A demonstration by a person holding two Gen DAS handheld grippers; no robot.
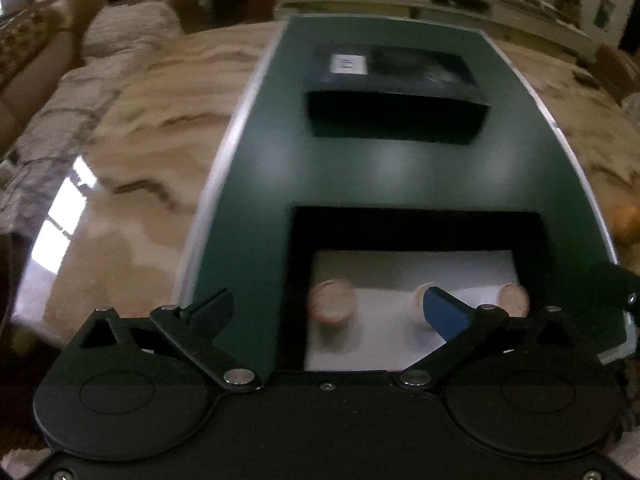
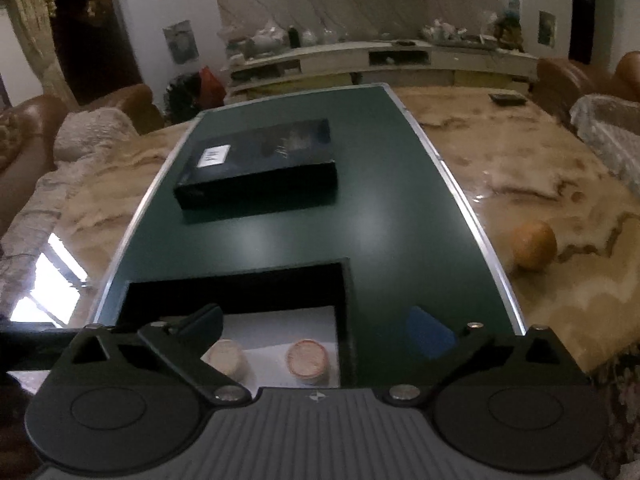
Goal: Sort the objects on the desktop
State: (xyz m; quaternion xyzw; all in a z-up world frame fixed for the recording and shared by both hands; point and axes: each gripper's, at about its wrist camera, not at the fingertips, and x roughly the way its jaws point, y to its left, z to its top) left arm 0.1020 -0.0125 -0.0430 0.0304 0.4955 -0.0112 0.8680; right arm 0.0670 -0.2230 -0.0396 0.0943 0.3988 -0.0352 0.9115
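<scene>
A dark green mat (image 1: 260,168) (image 2: 380,216) lies on a marble table. An open black box (image 1: 416,232) (image 2: 240,284) with a white lining holds pink-topped round containers (image 1: 332,300) (image 2: 308,360); three show in the left wrist view, two in the right wrist view. A closed dark box (image 1: 400,96) (image 2: 260,164) with a white label lies farther back on the mat. My left gripper (image 1: 328,312) is open and empty above the open box's near edge. My right gripper (image 2: 320,332) is open and empty above the box's right wall.
An orange (image 2: 534,245) (image 1: 628,220) sits on the marble table (image 1: 140,140) (image 2: 540,176) right of the mat. A small dark object (image 2: 508,99) lies at the far right. Sofas with lace covers (image 2: 92,128) flank the table.
</scene>
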